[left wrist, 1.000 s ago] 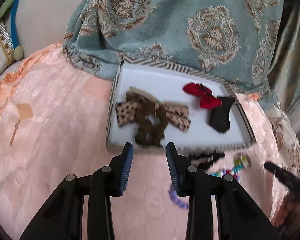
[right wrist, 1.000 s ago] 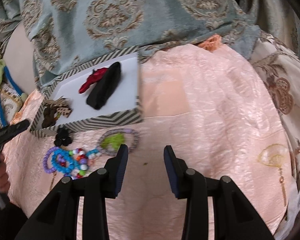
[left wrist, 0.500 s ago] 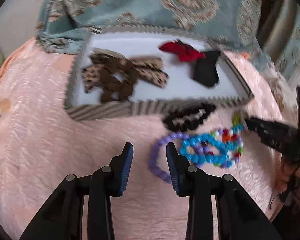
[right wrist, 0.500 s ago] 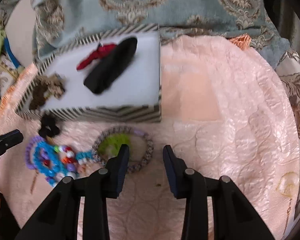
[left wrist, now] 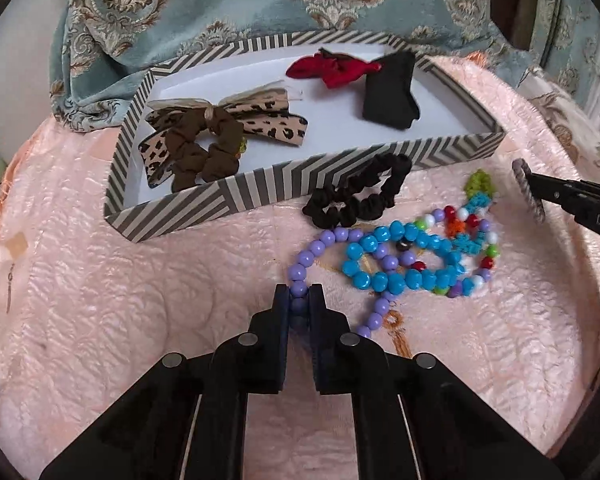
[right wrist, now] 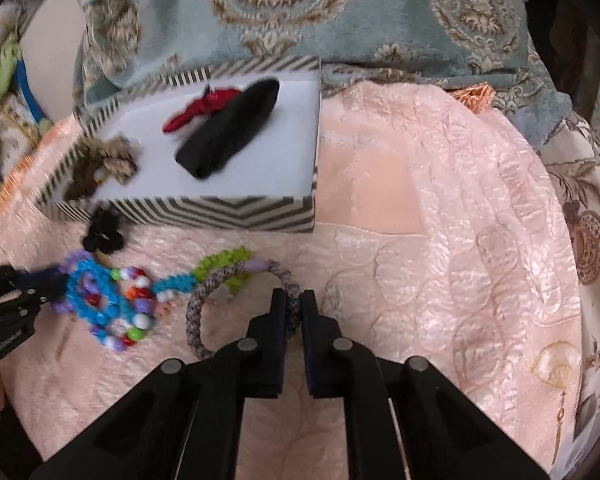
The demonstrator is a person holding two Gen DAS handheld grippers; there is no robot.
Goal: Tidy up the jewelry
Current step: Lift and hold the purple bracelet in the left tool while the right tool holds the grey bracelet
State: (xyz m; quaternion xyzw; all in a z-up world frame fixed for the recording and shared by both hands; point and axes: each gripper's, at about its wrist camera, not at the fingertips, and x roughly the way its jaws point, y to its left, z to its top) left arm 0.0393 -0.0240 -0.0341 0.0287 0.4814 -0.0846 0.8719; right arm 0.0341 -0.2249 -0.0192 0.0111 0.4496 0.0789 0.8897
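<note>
Left wrist view: left claw (left wrist: 299,300) has just clenched on the light, floppy purple bead bracelet (left wrist: 300,272) near the striped box (left wrist: 260,184); right claw (right wrist: 293,304) has just clenched on the woven ring (right wrist: 204,292).

Both wrist cameras look steeply down along their own fingers, close over the pink bedspread (left wrist: 100,320). They share the striped tray (left wrist: 204,200) (right wrist: 204,212) and bead pile (left wrist: 404,264) (right wrist: 112,300); the right view seems slightly blurred.
</note>
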